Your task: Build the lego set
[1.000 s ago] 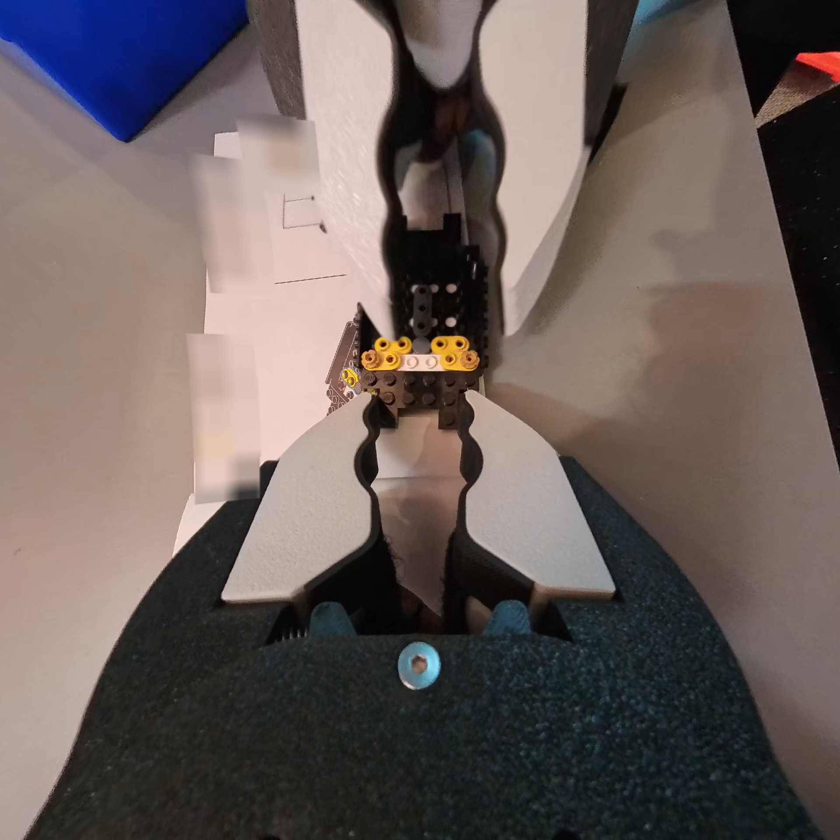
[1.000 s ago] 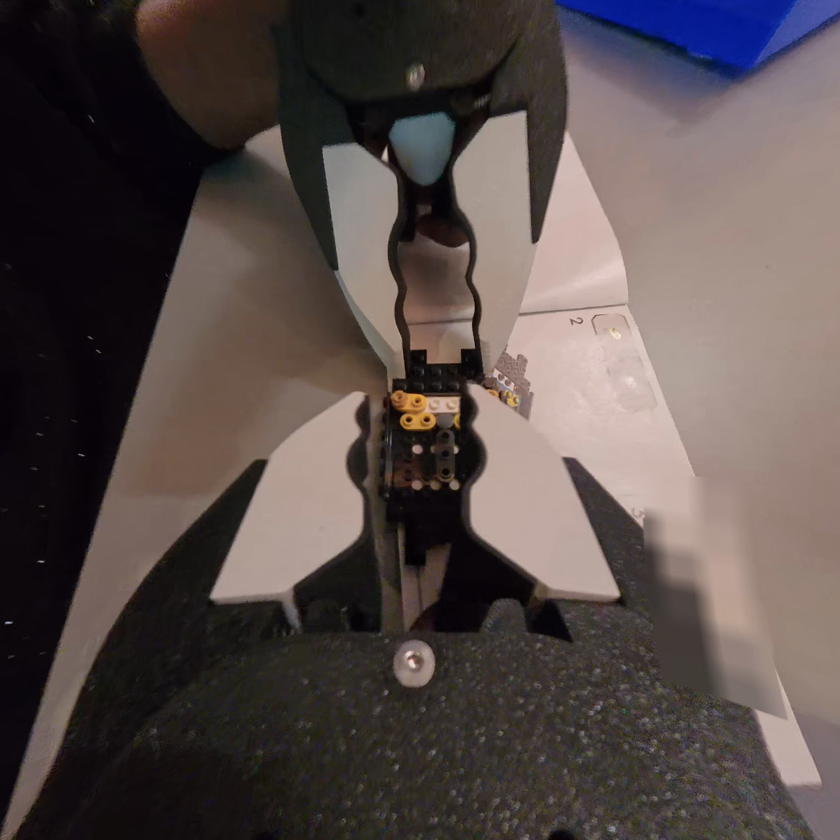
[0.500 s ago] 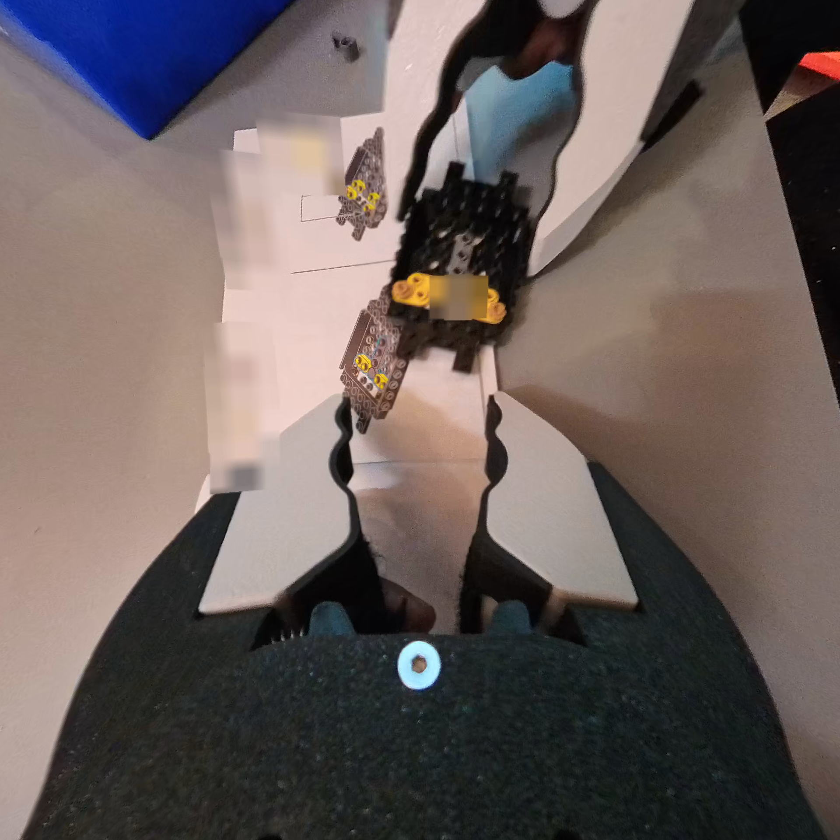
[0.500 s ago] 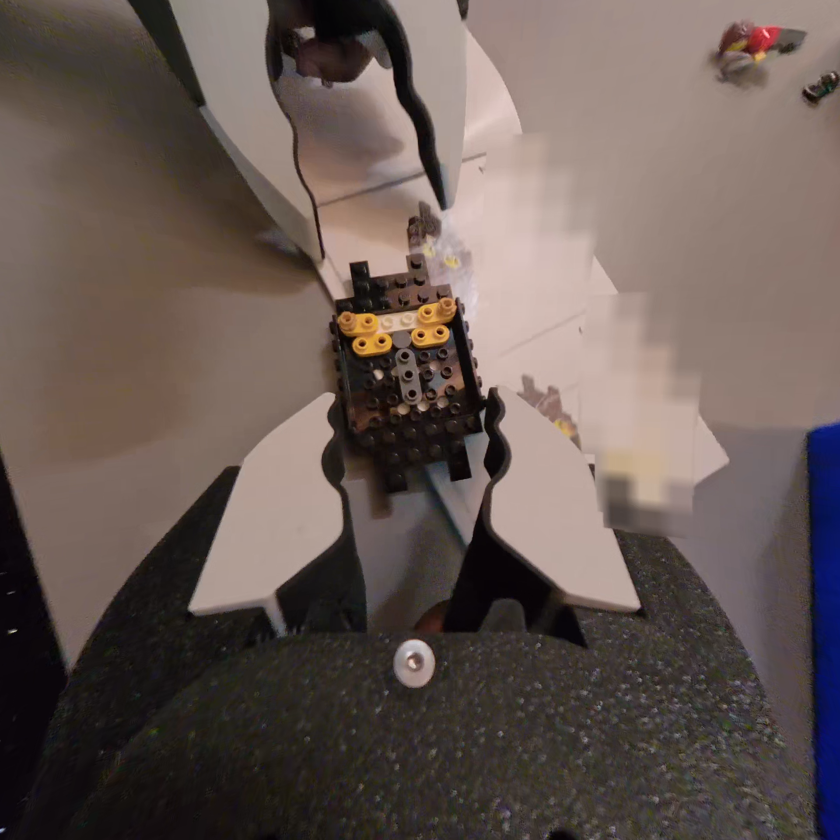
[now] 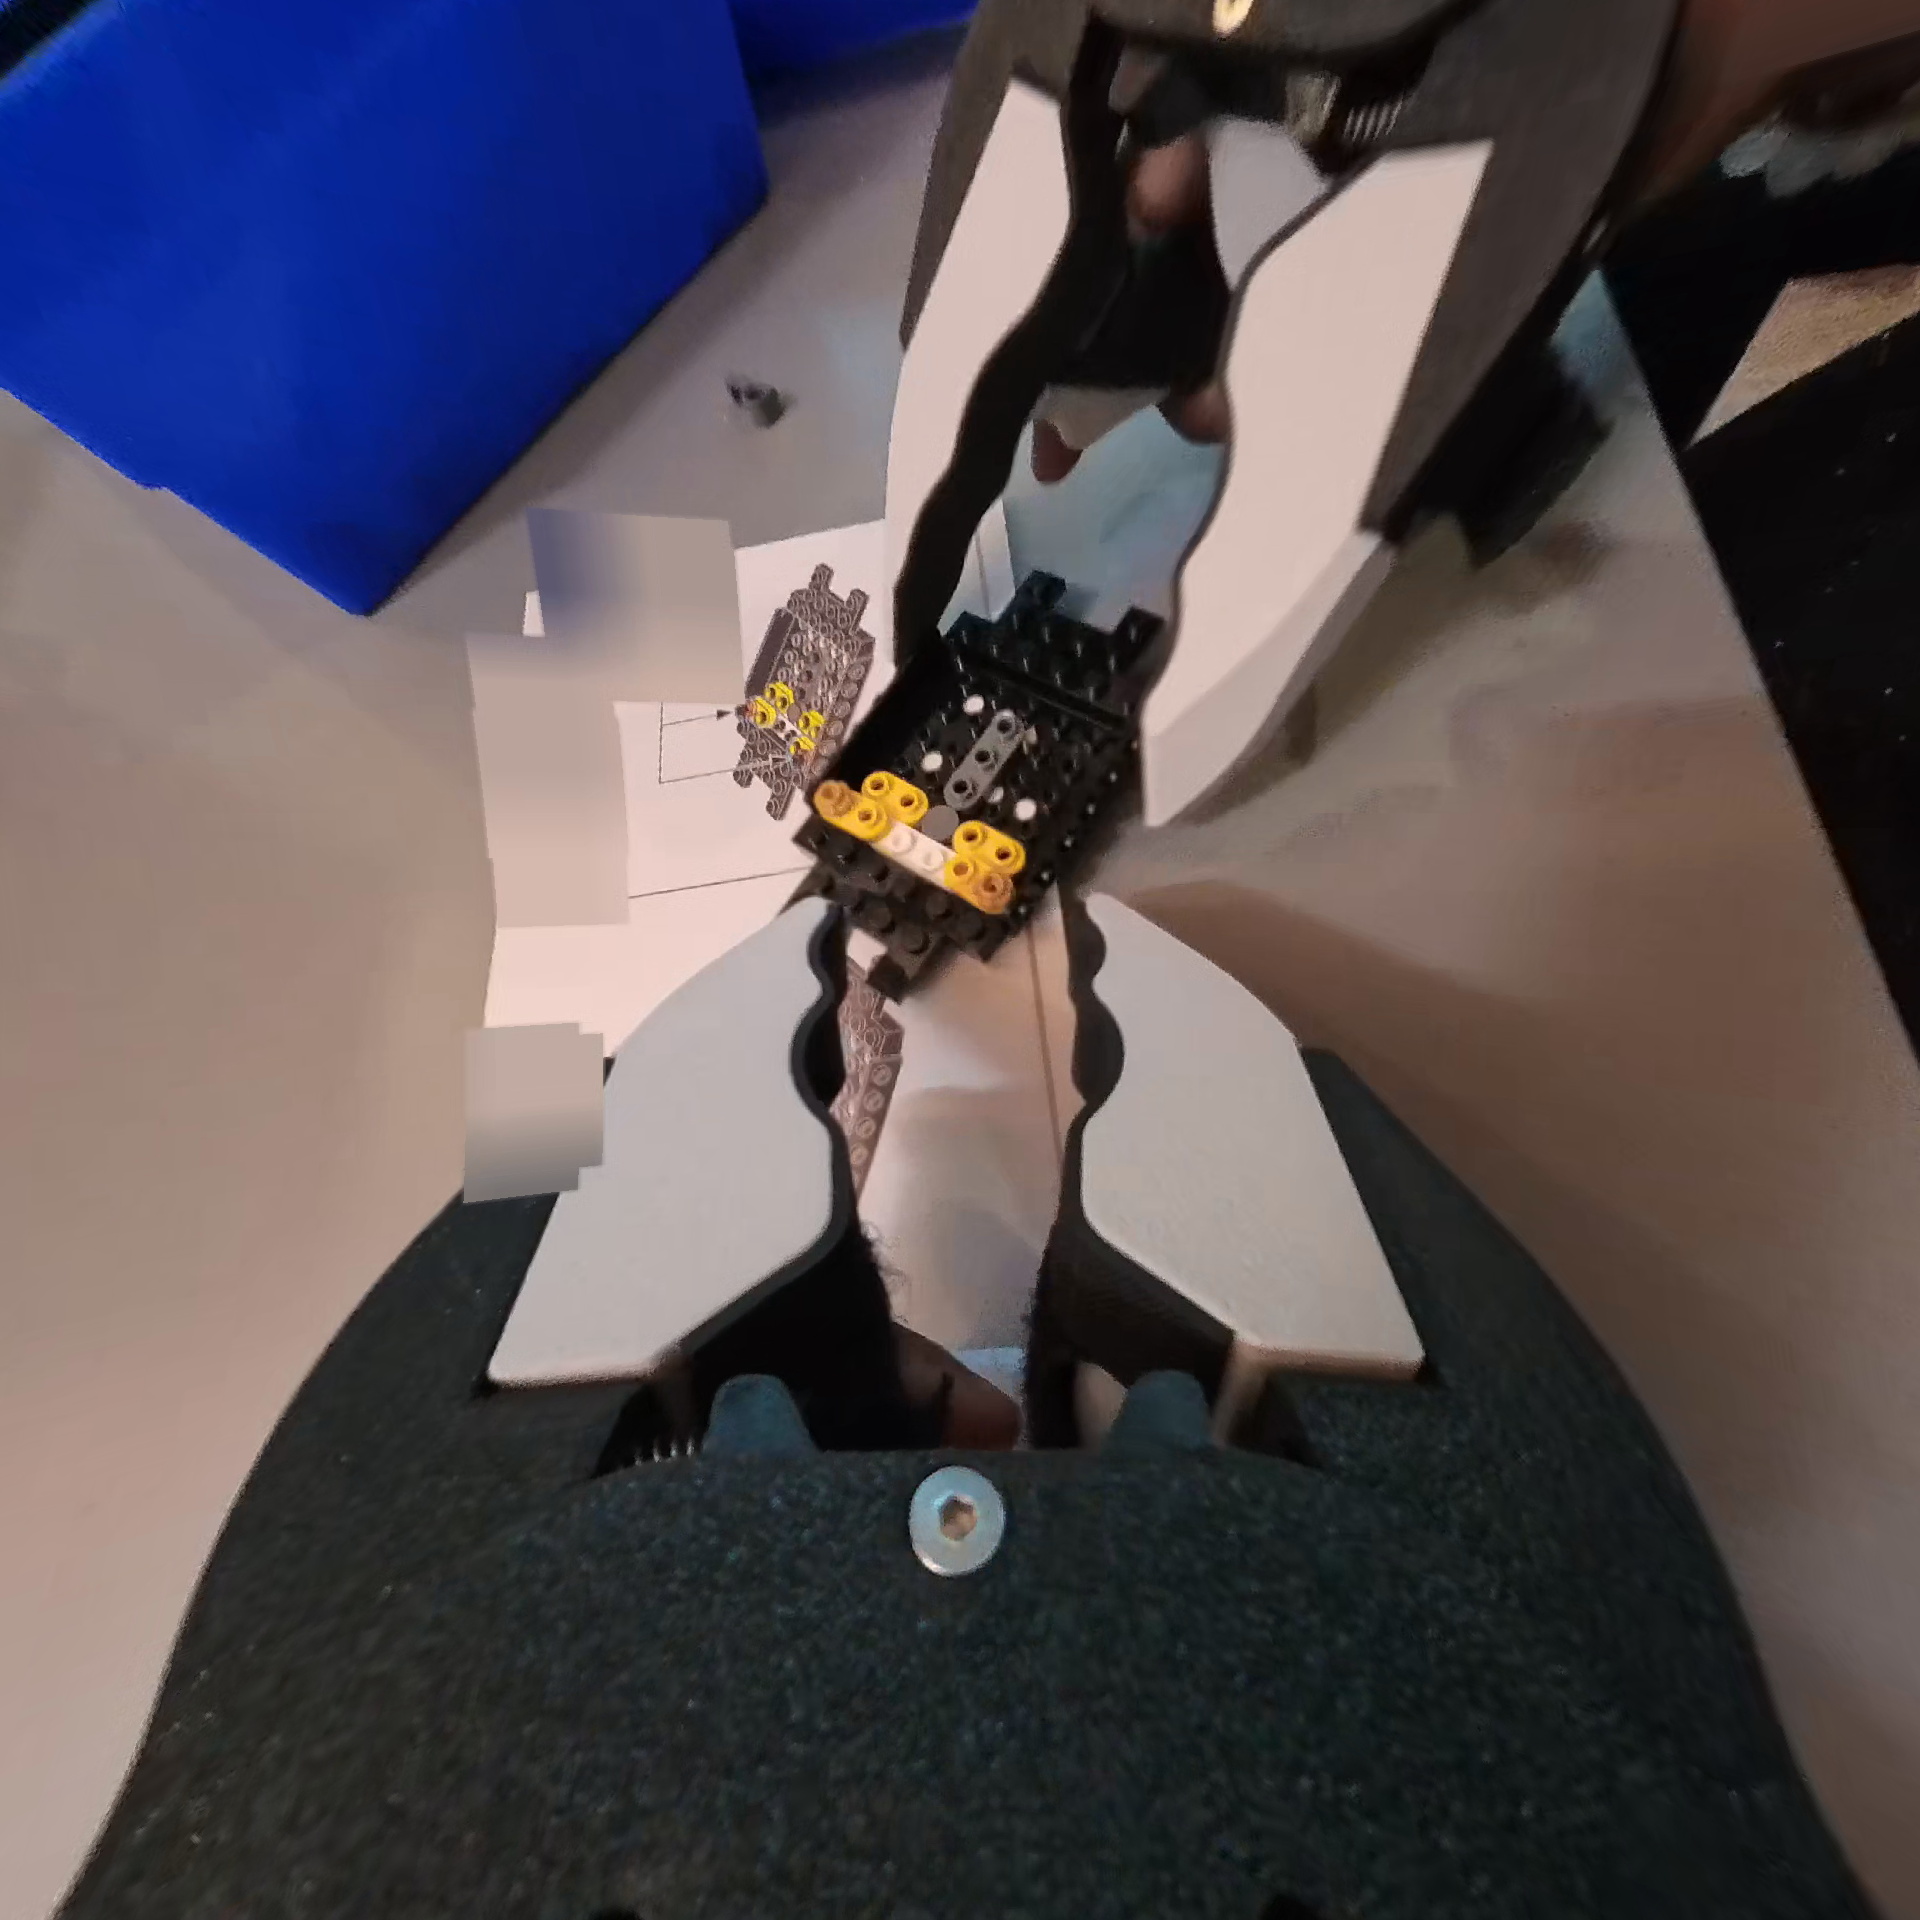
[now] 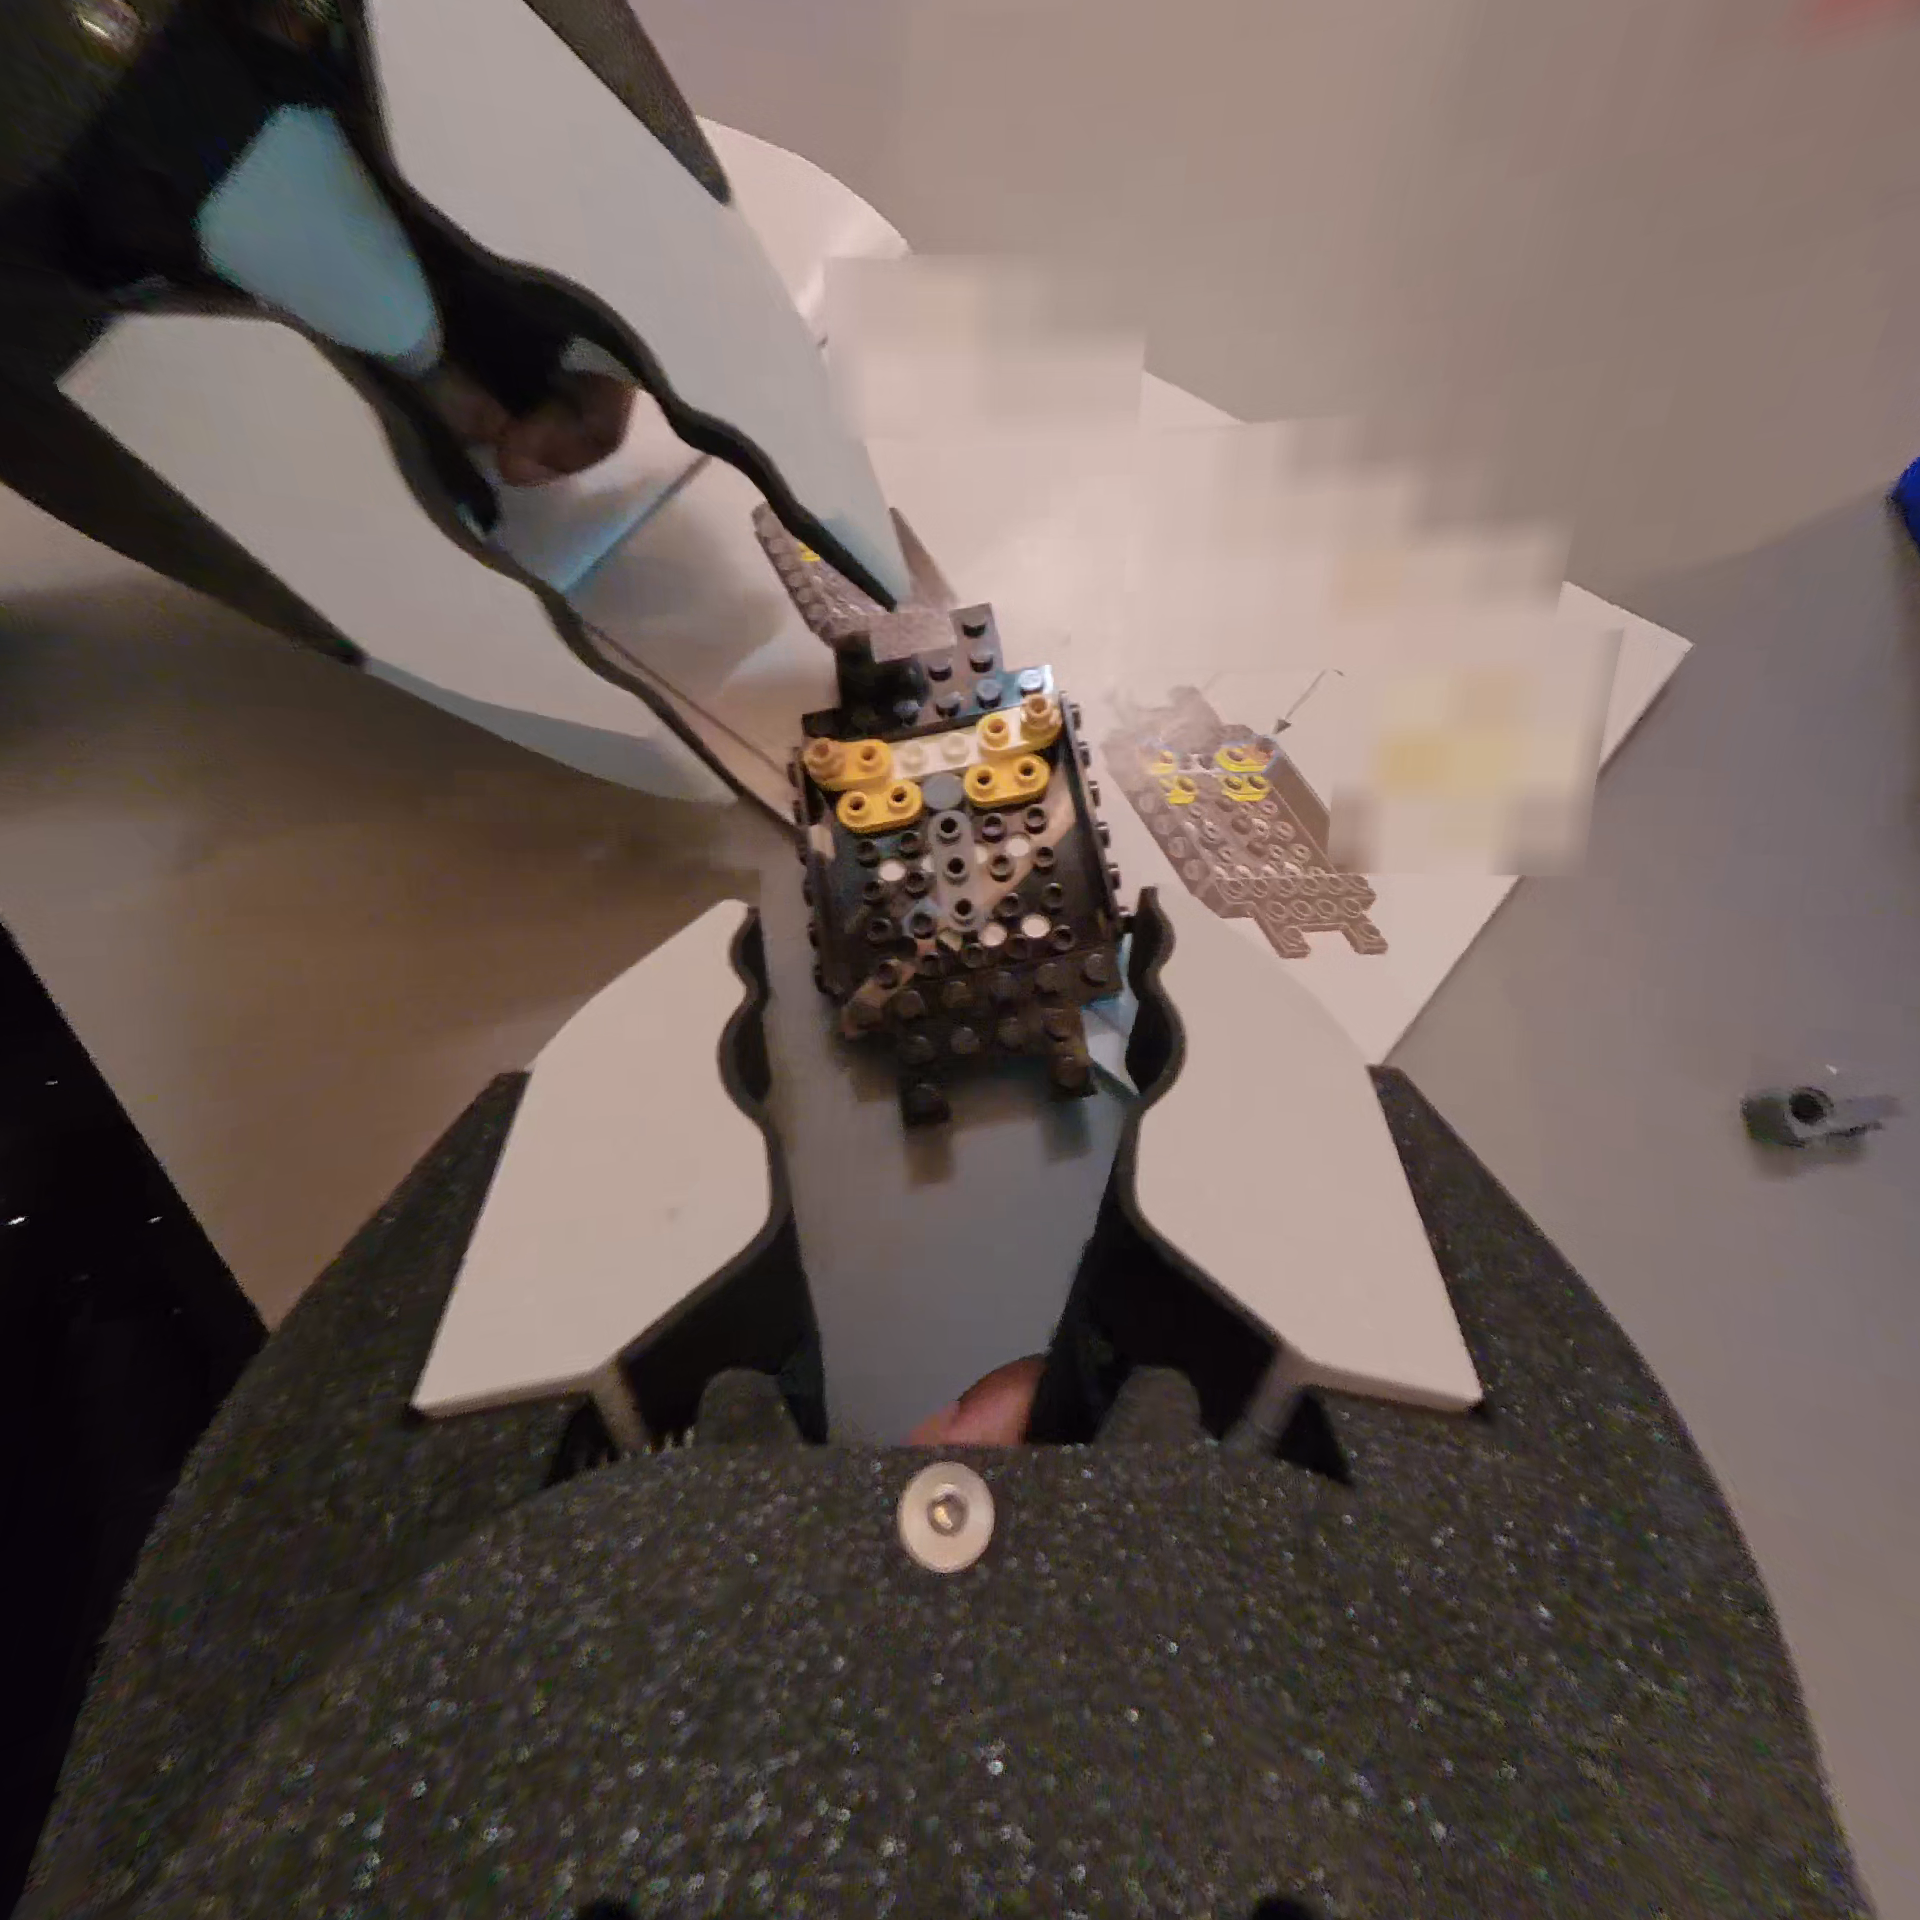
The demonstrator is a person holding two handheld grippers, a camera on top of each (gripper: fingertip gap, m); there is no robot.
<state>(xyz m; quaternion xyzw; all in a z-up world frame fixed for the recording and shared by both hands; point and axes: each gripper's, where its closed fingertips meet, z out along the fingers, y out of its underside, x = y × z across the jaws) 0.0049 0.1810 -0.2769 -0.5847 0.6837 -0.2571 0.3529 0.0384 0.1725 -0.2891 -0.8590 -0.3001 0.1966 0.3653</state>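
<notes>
A black brick model (image 5: 987, 748) with yellow, white and grey pieces on top lies on a white instruction sheet (image 5: 675, 831). In the right wrist view the model (image 6: 956, 862) stands between the pads of my right gripper (image 6: 951, 930). Grey table shows between the left pad and the model, so the jaws are open. My left gripper (image 5: 956, 920) is open and holds nothing. Its tips sit just short of the model's near end, and one prong reaches between them. The right gripper's fingers (image 5: 1299, 416) come in from the top of the left wrist view. The left gripper's fingers (image 6: 727, 364) come in from the upper left of the right wrist view.
The sheet bears printed pictures of the model (image 6: 1247, 821). A blue bin (image 5: 364, 260) stands at the far left. A small dark piece (image 5: 758, 400) lies near it. A small grey piece (image 6: 1808, 1112) lies on the table at the right. The table's dark edge (image 5: 1818, 727) runs along the right.
A second ago both grippers gripped the model. The left let go and drew back, and its jaws have since narrowed. The right gripper's jaws widened off the model and both views swung round.
</notes>
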